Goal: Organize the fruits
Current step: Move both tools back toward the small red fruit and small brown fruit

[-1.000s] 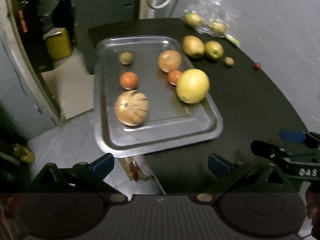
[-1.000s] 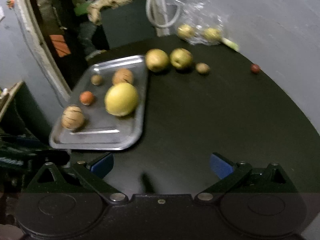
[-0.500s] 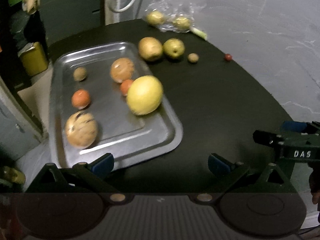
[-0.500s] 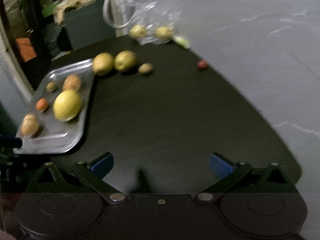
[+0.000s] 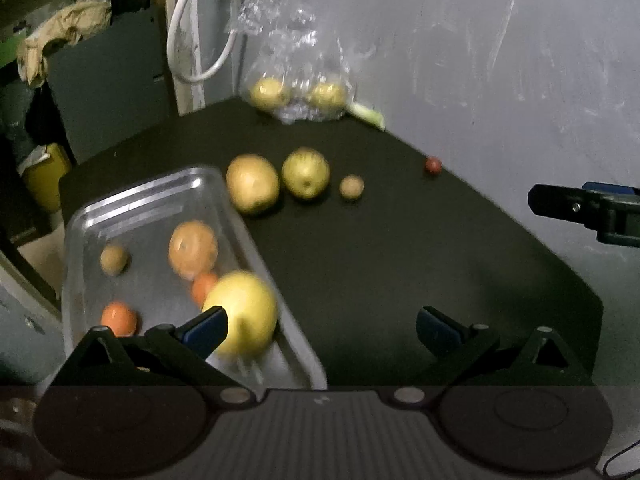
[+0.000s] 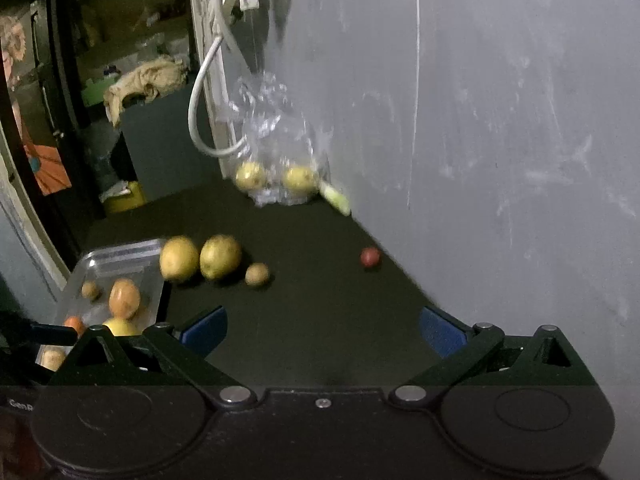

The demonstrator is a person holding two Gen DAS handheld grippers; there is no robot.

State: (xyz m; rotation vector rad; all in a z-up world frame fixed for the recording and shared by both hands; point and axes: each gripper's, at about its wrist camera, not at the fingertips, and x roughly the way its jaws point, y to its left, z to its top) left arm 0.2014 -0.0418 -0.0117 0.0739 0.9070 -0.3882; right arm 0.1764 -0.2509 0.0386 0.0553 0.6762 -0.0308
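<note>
Left gripper (image 5: pixel 320 326): jaws spread wide, nothing between them; it hangs above the near edge of the worktop, its left finger in front of the large yellow fruit.
Right gripper (image 6: pixel 322 330): jaws wide apart and empty, over bare worktop, touching nothing.
Worktop (image 5: pixel 400 264): black, rounded at its right edge, set against a grey wall (image 5: pixel 500 60).
Tray (image 5: pixel 132 208): shiny metal, at the left of the worktop; the view is blurred.
On the tray: a large yellow fruit (image 5: pixel 248 322), an orange fruit (image 5: pixel 193 249) behind it, a small red-orange one (image 5: pixel 204 286) between them, another red-orange one (image 5: pixel 119 318) near the left rim, and a small brown fruit (image 5: pixel 114 259).
Loose fruits: a yellowish fruit (image 5: pixel 252 183) just beside the tray's far corner, a green-yellow one (image 5: pixel 306 172) next to it, a small brown one (image 5: pixel 351 187) close by, and a tiny red fruit (image 5: pixel 433 165) well apart near the wall.
Plastic bag (image 5: pixel 296 72): clear, at the far edge, with two yellow fruits inside.
Room: dim; a white cable (image 5: pixel 188 40) loops down the wall, and a yellow container (image 5: pixel 44 180) sits on the floor to the left.
</note>
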